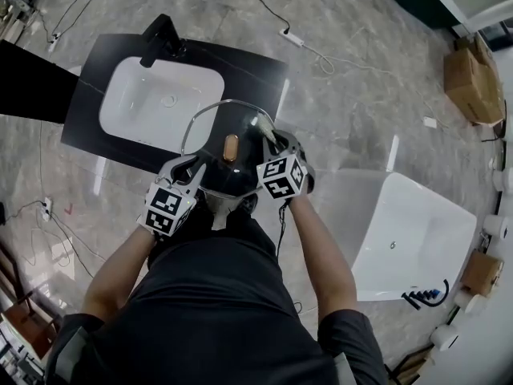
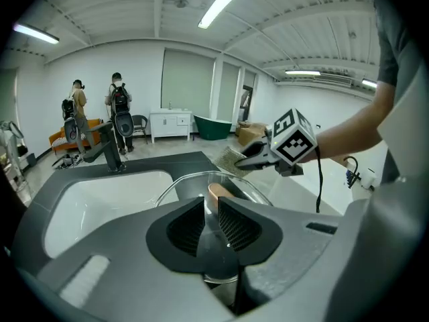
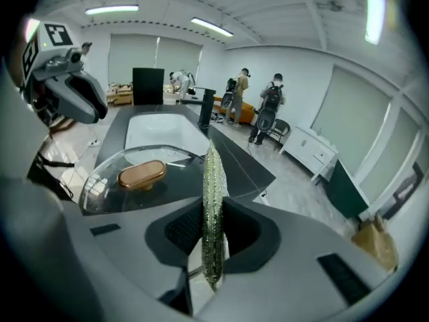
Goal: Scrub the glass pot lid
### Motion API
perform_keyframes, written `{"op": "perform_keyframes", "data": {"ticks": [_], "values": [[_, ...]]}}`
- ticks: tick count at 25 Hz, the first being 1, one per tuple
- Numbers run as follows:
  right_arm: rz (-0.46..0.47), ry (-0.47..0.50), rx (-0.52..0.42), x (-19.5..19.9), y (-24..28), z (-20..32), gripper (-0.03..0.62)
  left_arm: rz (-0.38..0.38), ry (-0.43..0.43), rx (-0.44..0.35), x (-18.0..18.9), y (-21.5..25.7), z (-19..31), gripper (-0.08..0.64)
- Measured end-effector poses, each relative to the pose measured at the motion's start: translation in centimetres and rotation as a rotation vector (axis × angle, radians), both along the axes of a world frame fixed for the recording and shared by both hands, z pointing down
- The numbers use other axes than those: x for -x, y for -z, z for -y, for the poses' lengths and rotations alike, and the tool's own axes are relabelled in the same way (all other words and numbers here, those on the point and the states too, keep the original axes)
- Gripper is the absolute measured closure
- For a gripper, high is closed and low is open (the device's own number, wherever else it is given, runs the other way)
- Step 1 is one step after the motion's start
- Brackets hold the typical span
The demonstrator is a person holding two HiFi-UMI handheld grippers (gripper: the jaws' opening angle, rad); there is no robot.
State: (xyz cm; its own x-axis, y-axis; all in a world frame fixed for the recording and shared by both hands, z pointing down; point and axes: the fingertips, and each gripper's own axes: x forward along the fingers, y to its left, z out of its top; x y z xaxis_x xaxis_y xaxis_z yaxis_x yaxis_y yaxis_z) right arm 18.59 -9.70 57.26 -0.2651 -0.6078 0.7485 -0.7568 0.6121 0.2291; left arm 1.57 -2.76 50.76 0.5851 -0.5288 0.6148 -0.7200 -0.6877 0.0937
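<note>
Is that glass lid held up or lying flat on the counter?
Held up: the left gripper clamps the rim of the glass lid, knob upward.

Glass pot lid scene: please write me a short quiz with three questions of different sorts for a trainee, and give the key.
1. True or false: the left gripper is shut on the rim of the round clear glass pot lid.
2. What does the right gripper hold? A) a wooden brush B) a thin green scouring pad C) nothing
3. Fill in: the lid's oval knob is ___ in colour.
Key: 1 true; 2 B; 3 copper-brown.
</note>
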Motion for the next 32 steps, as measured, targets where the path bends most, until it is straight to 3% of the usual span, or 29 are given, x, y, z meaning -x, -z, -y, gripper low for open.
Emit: {"op": "perform_keyframes", "data": {"ticks": [5,10,16,22,32], "values": [[-0.183,0.159,0.005,2.3,-1.8,1.9,0.529,0.030,-0.066,0.054,1.3,-3.3,0.0,0.505],[-0.241,0.217,0.030,3.5,-2.8,1.6,0.529,0.036,-0.115,0.115,0.8,-5.3,-0.3,0.505],[-0.217,0.226,0.062,3.7,-3.2,0.8,0.529,-0.011,-0.123,0.092,-1.2,-3.1,0.7,0.505],[-0.203,0.225,0.103,3.7,-4.0,-0.2,0.529,-0.079,-0.111,0.129,-3.5,-2.3,1.3,0.482],[-0.086,0.049,0.145,0.7,-3.6,0.8,0.529,0.003,-0.074,0.166,-0.3,-5.5,0.0,0.482]]}}
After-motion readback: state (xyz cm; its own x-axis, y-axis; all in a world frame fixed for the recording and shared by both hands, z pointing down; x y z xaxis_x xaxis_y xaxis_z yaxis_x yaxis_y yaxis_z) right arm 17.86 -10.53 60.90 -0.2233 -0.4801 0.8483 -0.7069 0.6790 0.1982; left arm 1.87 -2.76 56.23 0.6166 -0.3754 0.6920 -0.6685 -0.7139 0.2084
